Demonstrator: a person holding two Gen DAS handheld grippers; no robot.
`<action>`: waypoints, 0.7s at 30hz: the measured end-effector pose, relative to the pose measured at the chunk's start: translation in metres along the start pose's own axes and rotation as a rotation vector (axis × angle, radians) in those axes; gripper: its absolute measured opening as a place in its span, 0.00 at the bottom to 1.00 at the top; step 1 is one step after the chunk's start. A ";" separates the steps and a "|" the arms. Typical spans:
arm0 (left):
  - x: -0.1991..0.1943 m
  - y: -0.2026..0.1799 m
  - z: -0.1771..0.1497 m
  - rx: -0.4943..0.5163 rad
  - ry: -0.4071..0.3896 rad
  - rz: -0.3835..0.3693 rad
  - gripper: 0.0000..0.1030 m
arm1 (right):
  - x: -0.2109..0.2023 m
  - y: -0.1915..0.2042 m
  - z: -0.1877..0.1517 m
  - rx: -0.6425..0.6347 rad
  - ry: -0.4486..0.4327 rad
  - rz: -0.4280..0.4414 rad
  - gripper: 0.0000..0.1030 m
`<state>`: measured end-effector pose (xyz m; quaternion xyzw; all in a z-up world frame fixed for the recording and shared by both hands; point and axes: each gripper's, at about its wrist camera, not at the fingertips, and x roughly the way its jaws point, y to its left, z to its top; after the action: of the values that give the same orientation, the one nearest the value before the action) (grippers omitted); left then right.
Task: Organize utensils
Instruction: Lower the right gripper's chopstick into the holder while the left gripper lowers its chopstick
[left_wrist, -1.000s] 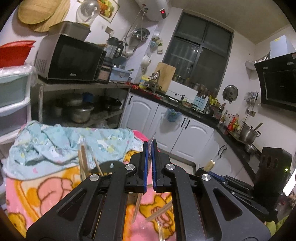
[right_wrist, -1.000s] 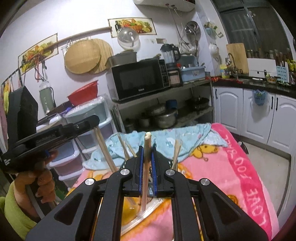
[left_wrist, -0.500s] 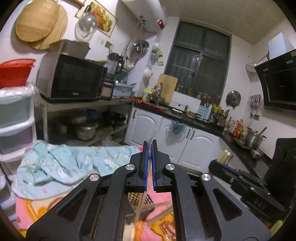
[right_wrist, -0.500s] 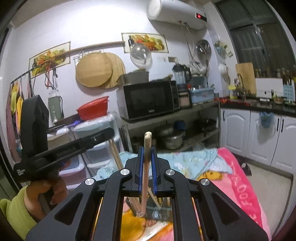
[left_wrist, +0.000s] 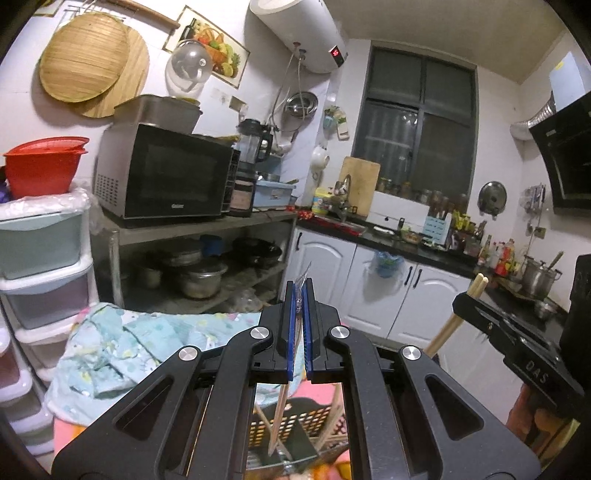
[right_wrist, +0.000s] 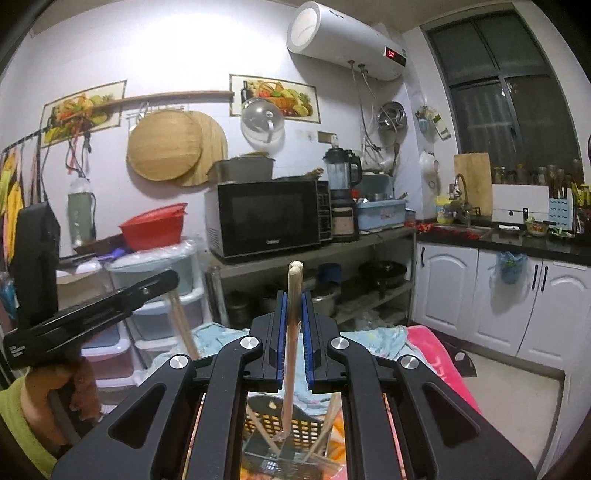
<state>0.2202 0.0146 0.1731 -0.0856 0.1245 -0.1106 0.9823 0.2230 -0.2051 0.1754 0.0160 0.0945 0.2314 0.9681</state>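
Note:
My left gripper (left_wrist: 299, 295) is shut on a thin chopstick in a clear wrapper (left_wrist: 281, 410), which hangs down over a black perforated utensil basket (left_wrist: 295, 424). My right gripper (right_wrist: 293, 299) is shut on a pair of wooden chopsticks (right_wrist: 291, 332) held upright, lower ends over the same basket (right_wrist: 284, 424). Several more chopsticks lean in the basket. The right gripper also shows at the right of the left wrist view (left_wrist: 476, 299), the left gripper at the left of the right wrist view (right_wrist: 162, 280).
The basket stands on a pink cartoon blanket (right_wrist: 436, 350) with a light blue cloth (left_wrist: 129, 339) behind it. Plastic drawers (left_wrist: 40, 258), a microwave (right_wrist: 266, 218) on a metal shelf and white cabinets (right_wrist: 517, 295) stand behind.
Both grippers have risen and tilted up, lifting their chopsticks. The blanket has dropped out of most of the view and the basket now shows below the jaws.

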 end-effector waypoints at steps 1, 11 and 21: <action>0.003 0.001 -0.003 0.005 0.006 0.008 0.02 | 0.003 -0.001 -0.003 -0.002 0.004 -0.006 0.08; 0.026 0.013 -0.029 0.017 0.066 0.033 0.02 | 0.038 -0.007 -0.029 0.014 0.067 -0.029 0.08; 0.043 0.026 -0.053 -0.018 0.145 0.045 0.02 | 0.059 -0.004 -0.056 0.032 0.142 -0.032 0.08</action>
<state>0.2516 0.0222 0.1079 -0.0834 0.1982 -0.0933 0.9721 0.2658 -0.1828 0.1101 0.0135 0.1670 0.2149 0.9622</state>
